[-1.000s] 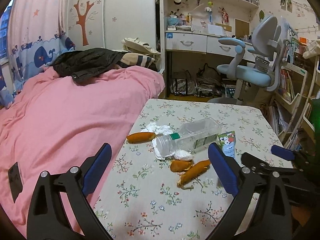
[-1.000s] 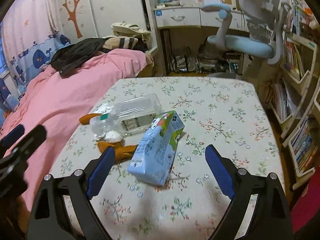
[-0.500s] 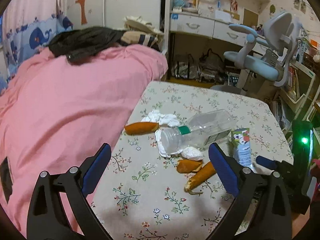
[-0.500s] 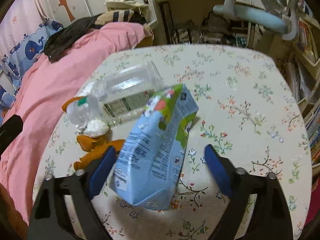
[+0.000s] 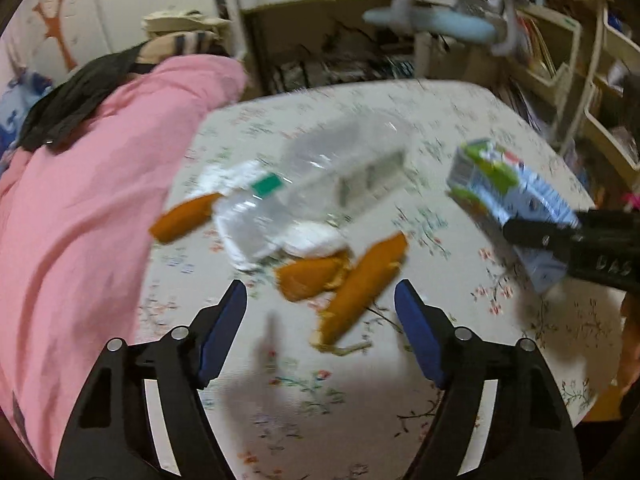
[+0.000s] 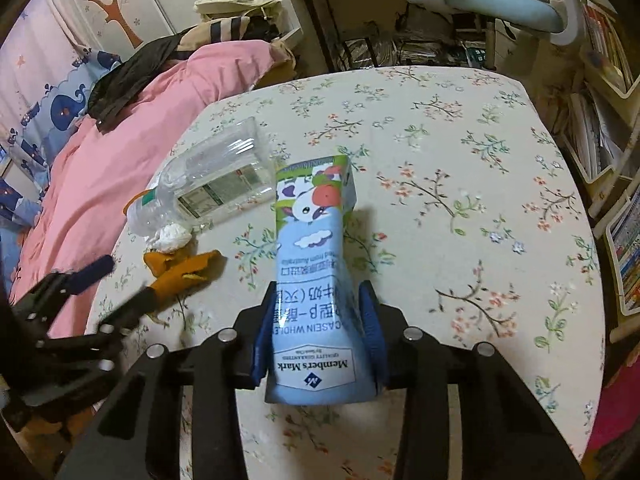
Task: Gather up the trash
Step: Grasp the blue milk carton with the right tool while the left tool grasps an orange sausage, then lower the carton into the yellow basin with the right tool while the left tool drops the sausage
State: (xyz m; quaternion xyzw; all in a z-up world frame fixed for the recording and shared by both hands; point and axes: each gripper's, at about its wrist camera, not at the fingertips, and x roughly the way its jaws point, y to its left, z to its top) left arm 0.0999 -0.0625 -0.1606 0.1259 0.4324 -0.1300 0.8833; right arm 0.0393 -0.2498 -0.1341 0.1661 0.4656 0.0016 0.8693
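Right claw (image 6: 320, 312) has just closed onto milk carton (image 6: 316, 248). Left claw (image 5: 320, 308), narrowing but open and empty, straddles orange peel (image 5: 360, 284) on desk (image 6: 460, 160).

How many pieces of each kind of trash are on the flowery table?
Orange peels: 3
White tissue wads: 2
Clear plastic bottle: 1
Blue milk carton: 1, clamped in the right gripper
Total: 7

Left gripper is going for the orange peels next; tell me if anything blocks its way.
Nothing visible does. The peels lie on bare tablecloth just ahead of the open left gripper; the bottle lies beyond them.
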